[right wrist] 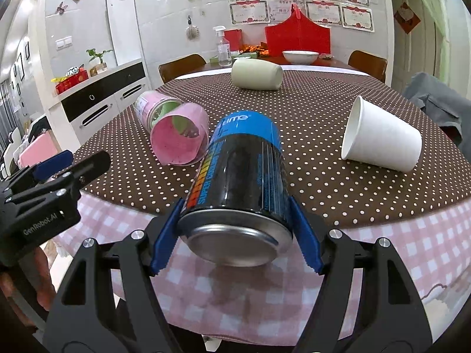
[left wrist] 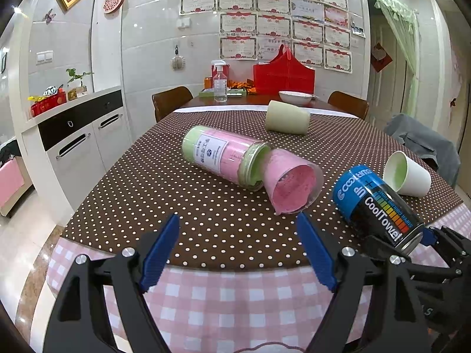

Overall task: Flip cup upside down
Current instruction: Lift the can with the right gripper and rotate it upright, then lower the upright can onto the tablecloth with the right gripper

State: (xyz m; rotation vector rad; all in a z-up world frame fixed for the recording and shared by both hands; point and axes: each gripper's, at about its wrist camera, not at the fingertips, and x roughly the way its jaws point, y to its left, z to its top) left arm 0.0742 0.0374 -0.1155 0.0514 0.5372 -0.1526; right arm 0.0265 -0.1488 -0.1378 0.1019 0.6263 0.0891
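Observation:
My right gripper (right wrist: 235, 229) is shut on a blue and black "CoolTowel" can (right wrist: 244, 173), held tilted above the table's near edge with its metal base toward the camera. The can also shows in the left wrist view (left wrist: 376, 203). My left gripper (left wrist: 238, 250) is open and empty over the near edge, just short of a pink cup (left wrist: 291, 182) lying on its side. A white paper cup (right wrist: 379, 141) lies on its side to the right; it also shows in the left wrist view (left wrist: 409, 176). A cream cup (right wrist: 256, 75) lies on its side farther back.
A clear jar with green and pink contents (left wrist: 223, 153) lies on its side against the pink cup. The brown dotted cloth (left wrist: 147, 188) covers the table over a pink checked cloth. A bowl (left wrist: 294, 97), spray bottle (left wrist: 220, 82) and red bag stand at the far end. Chairs surround the table.

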